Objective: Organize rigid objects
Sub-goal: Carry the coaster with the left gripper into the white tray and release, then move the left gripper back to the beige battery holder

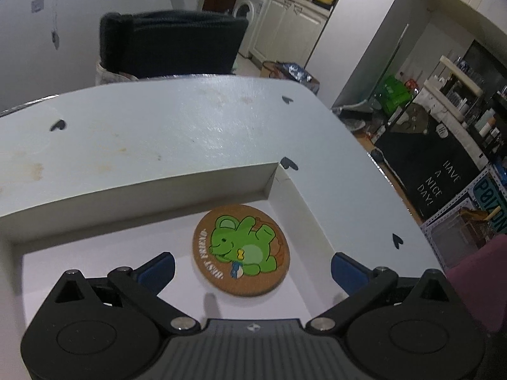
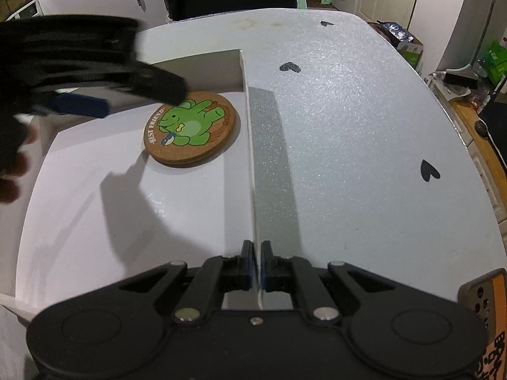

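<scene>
My left gripper (image 1: 252, 267) gapes wide just near of the coaster (image 1: 241, 248) lying flat in the box (image 2: 250, 145), whose right wall my right gripper (image 2: 256, 269) pinches.

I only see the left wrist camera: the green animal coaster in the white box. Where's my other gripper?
Observer: The right gripper is at the white box, its jaws shut on the thin right side wall.
Operator: What does my left gripper look like from there?
Observer: The left gripper reaches in from the left, one finger crossing the coaster's far edge.
Operator: Is anyone there?
Observer: Bare fingertips of a hand show at the left edge.
</scene>
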`<state>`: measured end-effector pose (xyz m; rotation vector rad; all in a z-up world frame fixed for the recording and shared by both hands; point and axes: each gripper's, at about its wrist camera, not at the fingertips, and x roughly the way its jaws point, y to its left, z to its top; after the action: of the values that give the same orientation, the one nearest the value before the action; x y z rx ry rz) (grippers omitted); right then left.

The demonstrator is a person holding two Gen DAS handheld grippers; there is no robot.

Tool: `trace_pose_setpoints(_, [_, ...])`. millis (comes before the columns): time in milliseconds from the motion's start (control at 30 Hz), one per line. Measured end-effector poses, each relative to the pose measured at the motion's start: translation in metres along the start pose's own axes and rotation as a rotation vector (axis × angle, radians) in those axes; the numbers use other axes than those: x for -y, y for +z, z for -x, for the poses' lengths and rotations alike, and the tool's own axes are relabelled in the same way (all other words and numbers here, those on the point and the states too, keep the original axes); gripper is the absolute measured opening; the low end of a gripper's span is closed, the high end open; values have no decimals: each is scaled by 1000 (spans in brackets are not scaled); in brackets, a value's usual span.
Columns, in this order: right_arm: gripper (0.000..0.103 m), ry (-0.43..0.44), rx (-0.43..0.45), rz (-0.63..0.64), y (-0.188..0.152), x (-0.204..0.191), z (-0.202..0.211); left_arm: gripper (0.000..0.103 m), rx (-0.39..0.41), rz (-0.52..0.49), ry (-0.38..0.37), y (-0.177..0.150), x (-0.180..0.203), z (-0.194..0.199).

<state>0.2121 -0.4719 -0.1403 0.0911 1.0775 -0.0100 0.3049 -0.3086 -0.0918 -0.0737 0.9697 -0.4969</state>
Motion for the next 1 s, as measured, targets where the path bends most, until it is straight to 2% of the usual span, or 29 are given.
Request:
trace_pose_setpoints(233, [5,1,6,6,-2,0,0,103,63,-44,33,-22,-2,53])
trace_pose_setpoints(433, [5,-6,12,10,-3,-1,0,103,137,-102,96,-50,-7,96])
trace_pose_setpoints(567, [5,-4,13,13,-3,-1,1,103,162,-85,122,-72,-20,122])
trace_pose_setpoints(700, [5,-6,13,23,-3,-2,1,103,187,-73,179,-97,-34,145])
trace_pose_setpoints(833, [5,-7,13,31,-4,-3,1,103,214,-13,237,-117,-50,168])
trace_pose_setpoints(1000, [5,-5,14,37,-4,-3,1,103,250,53,256,-139,-73,191])
